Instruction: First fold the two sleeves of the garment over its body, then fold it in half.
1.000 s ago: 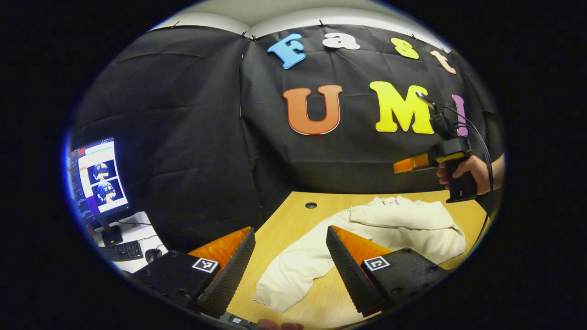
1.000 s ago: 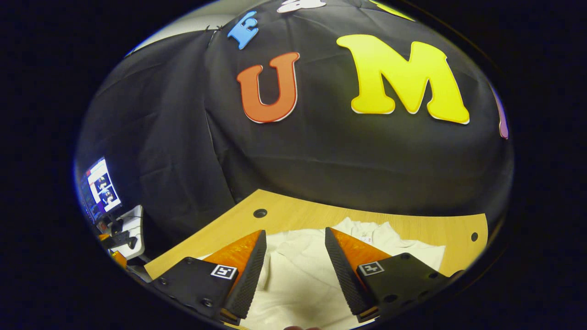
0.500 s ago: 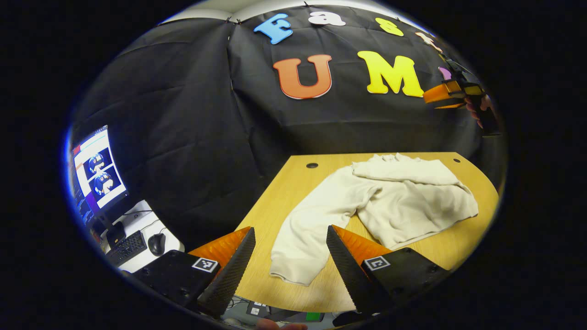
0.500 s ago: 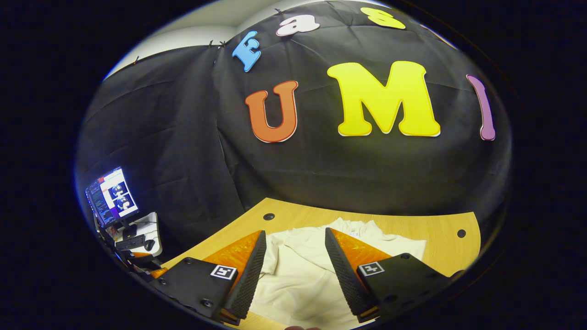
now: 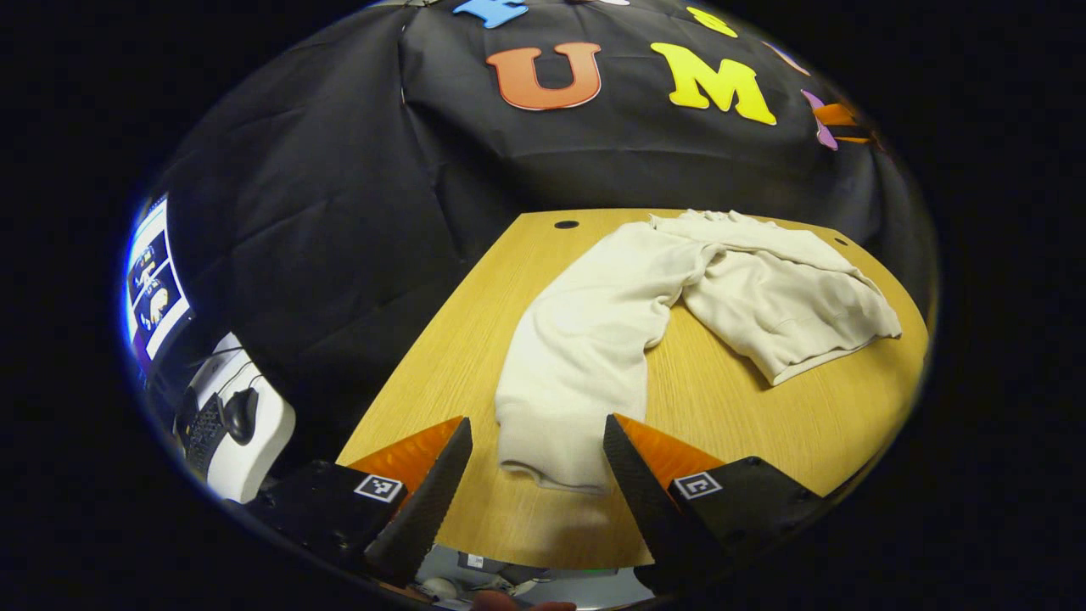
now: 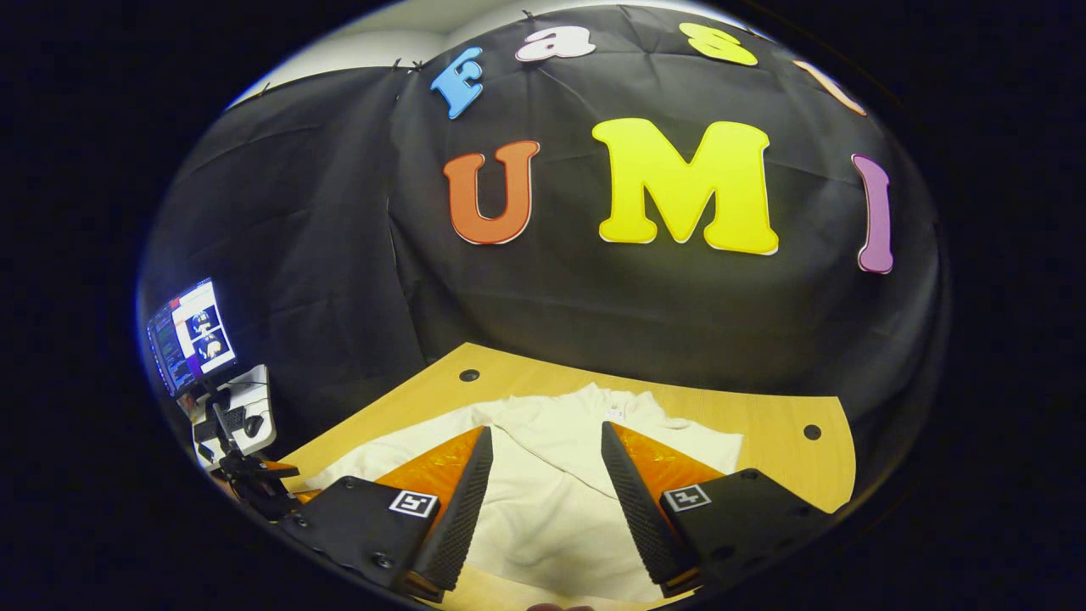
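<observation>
Bare light-wood tabletop (image 5: 747, 407) lies open near the cream fabric garment (image 5: 594, 339). The black cloth wall (image 5: 339, 212) bounds the tabletop's far edge.

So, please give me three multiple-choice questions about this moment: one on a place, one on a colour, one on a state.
1. Where does the garment lie?
A. on the wooden table
B. on the floor
C. on a chair

2. What colour is the garment?
A. blue
B. cream
C. red

3. How is the left gripper?
A. shut on the sleeve
B. open, holding nothing
C. shut on nothing

Answers:
1 A, the cloth is spread on the tabletop.
2 B, it is pale off-white.
3 B, the fingers stand wide apart either side of the sleeve cuff.
</observation>
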Action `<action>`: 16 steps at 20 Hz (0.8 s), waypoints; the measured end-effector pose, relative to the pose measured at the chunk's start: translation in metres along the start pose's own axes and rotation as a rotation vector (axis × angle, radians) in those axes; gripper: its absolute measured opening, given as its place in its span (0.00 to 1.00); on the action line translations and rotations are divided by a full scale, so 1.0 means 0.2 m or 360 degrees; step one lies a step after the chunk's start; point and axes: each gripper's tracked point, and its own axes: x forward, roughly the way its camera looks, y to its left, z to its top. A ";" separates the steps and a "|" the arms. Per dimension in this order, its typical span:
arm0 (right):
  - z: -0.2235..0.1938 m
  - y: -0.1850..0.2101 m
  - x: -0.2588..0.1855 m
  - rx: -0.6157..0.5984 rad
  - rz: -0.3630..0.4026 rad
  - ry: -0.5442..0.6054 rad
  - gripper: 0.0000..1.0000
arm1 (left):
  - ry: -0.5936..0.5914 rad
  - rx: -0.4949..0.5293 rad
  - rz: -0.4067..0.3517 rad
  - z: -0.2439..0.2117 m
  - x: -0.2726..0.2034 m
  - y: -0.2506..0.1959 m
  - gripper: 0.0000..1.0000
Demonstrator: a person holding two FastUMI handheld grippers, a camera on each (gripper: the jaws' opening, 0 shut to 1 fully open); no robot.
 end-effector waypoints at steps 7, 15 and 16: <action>0.00 0.02 -0.06 -0.0029 0.0000 0.0007 0.81 | 0.0068 -0.0153 -0.0075 -0.08 0.07 -0.03 0.94; -0.07 0.04 -0.10 0.0008 0.0031 0.0043 0.81 | 0.0118 -0.0182 -0.0110 -0.06 0.08 -0.08 0.27; -0.07 0.03 -0.11 0.0012 0.0031 0.0042 0.81 | 0.0128 -0.0186 -0.0105 -0.05 0.08 -0.07 0.22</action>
